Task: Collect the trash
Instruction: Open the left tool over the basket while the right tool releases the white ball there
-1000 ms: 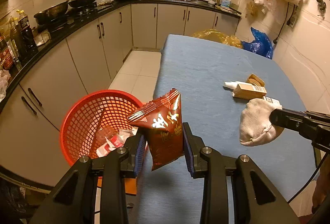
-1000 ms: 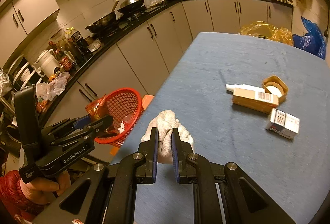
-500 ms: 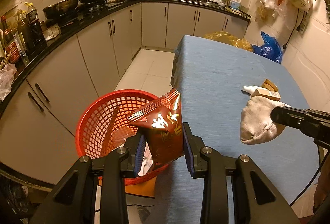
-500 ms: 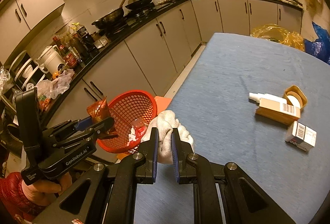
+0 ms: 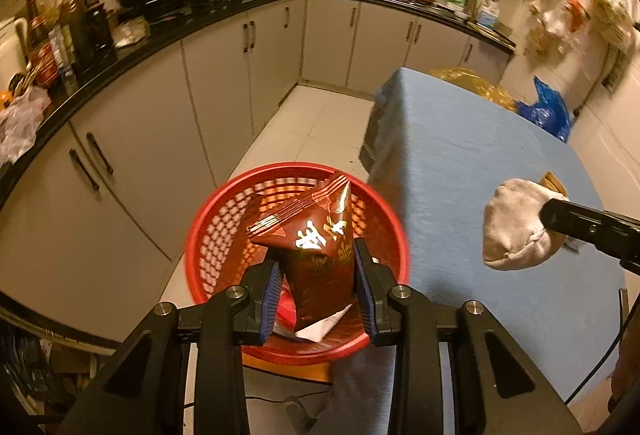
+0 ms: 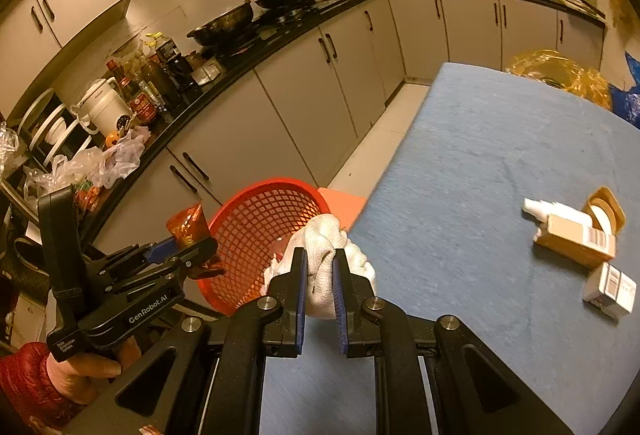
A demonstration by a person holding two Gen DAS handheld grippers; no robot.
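Basket (image 5: 208, 235) sits right beneath the left gripper (image 5: 316, 283), clenched on a snack bag (image 5: 316, 247): drop looks next. Right gripper (image 6: 320, 287) clamps a white sock (image 6: 324, 235) alongside.

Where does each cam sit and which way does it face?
Left wrist: on the left gripper, angled down over the red basket; its fingers clamp a snack bag.
Right wrist: on the right gripper, facing the blue table; pinches a white cloth; a hand shows.
Shared: basket, table, cloth, bag.
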